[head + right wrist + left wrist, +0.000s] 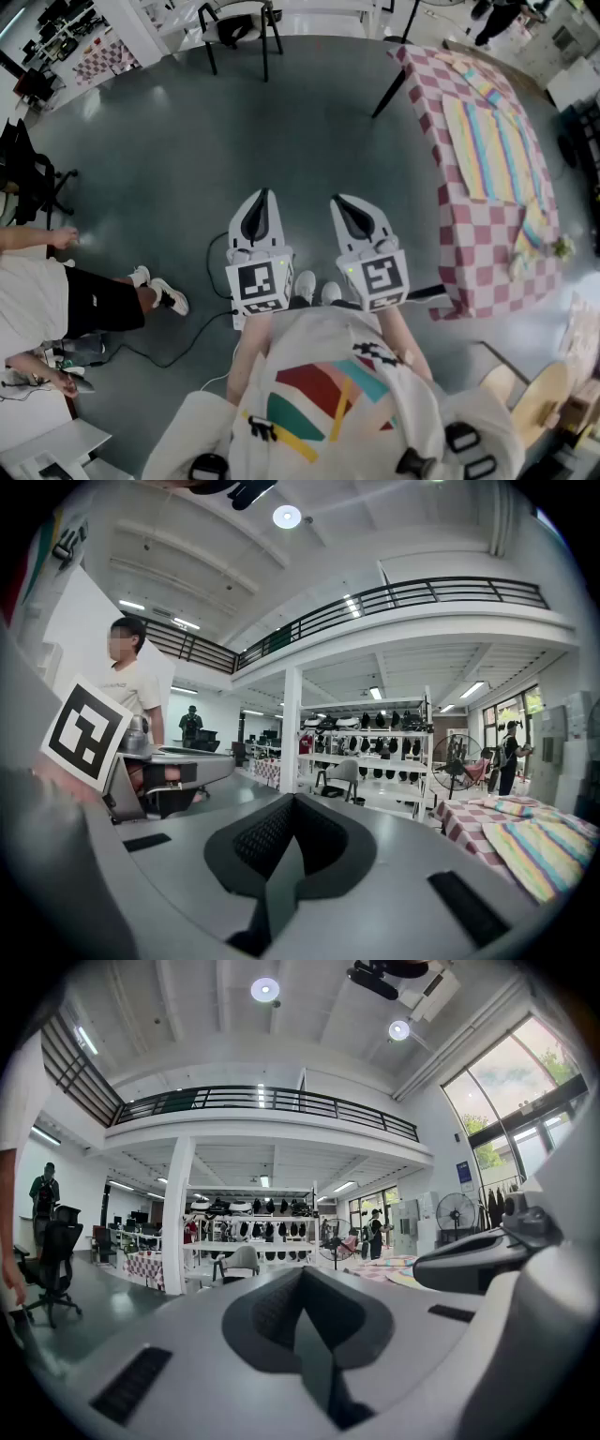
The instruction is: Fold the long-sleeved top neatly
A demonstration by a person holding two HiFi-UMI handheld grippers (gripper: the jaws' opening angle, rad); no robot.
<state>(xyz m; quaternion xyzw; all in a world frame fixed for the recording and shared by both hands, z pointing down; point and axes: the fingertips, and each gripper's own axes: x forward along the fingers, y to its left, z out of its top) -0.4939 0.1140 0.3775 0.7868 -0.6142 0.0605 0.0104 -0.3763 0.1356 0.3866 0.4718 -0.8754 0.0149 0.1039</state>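
**Both jaws clenched, top out on desk to my right**

My left gripper & right gripper sit side by side in front of me, over the grey floor, approx level. Jaws on both are clenched tight, nothing btwn them. The pastel-striped long-sleeved top lies spread on the pink-checked desk, off to my right, well apart from both grippers. Another person sits at far left.
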